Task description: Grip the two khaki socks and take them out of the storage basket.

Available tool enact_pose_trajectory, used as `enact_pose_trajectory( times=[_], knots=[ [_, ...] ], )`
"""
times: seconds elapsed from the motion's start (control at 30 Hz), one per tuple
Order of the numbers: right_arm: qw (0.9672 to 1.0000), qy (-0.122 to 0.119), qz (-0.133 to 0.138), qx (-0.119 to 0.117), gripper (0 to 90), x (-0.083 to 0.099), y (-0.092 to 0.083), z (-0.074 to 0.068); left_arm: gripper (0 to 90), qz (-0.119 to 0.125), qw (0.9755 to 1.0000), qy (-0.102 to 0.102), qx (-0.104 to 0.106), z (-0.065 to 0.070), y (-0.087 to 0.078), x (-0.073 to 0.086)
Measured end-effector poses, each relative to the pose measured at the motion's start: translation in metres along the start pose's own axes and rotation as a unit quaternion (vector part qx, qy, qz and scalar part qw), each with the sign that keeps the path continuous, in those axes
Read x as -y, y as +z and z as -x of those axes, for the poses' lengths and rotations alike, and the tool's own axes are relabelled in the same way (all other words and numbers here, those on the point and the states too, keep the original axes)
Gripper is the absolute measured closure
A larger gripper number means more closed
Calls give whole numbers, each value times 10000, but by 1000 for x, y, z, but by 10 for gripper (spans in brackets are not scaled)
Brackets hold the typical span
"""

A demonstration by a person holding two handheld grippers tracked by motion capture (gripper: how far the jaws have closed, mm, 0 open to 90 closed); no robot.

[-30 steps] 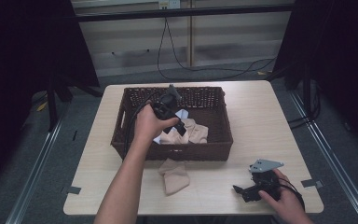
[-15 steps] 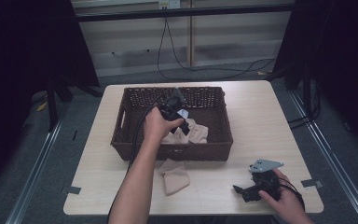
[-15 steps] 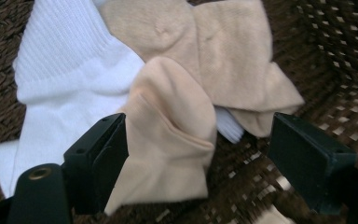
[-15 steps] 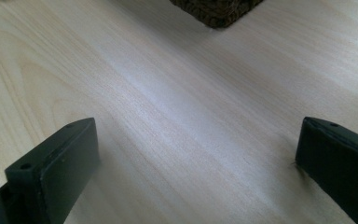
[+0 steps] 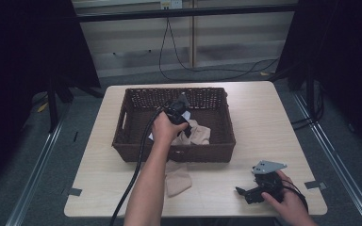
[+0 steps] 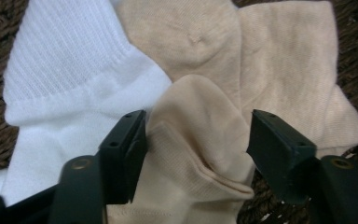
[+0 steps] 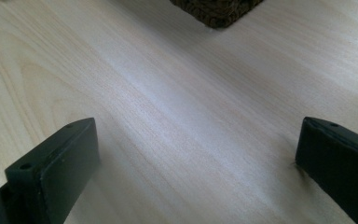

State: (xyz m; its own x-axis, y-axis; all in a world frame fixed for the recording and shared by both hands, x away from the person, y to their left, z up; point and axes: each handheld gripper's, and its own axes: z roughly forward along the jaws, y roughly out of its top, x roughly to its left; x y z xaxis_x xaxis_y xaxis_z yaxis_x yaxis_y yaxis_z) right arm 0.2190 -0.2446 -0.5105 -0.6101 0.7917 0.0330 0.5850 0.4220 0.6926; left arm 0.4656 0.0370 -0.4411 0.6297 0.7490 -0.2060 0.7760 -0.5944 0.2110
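With its jaws just closing around a raised fold but not yet pressing, the left gripper point(image 6: 193, 154) is lowered over the beige sock point(image 6: 205, 135) in the basket point(image 5: 122, 127), at 12 o'clock of the table point(image 5: 264, 117), so that 1 sock can be pinched free of the white sock point(image 6: 74, 84), while the right gripper point(image 7: 196, 172) is rested wide open and empty at 5 o'clock.

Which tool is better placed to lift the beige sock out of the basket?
Left. The left tool is down in the basket, its jaws just closing astride a fold of the beige sock. The right tool rests open on the table, away from the basket.
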Motion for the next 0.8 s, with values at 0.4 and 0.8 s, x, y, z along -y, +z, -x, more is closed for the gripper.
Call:
enact_pose_trajectory(
  times=[0.4, 0.8],
  knots=[
    [10000, -3, -4, 14, 0, 0, 0, 0, 872, -87, 9998, 187, 53, 0, -17, 10],
    [10000, -16, 4, 17, 0, 0, 0, 0, 875, -46, 9993, 217, 313, 0, -72, 14]
  ],
)
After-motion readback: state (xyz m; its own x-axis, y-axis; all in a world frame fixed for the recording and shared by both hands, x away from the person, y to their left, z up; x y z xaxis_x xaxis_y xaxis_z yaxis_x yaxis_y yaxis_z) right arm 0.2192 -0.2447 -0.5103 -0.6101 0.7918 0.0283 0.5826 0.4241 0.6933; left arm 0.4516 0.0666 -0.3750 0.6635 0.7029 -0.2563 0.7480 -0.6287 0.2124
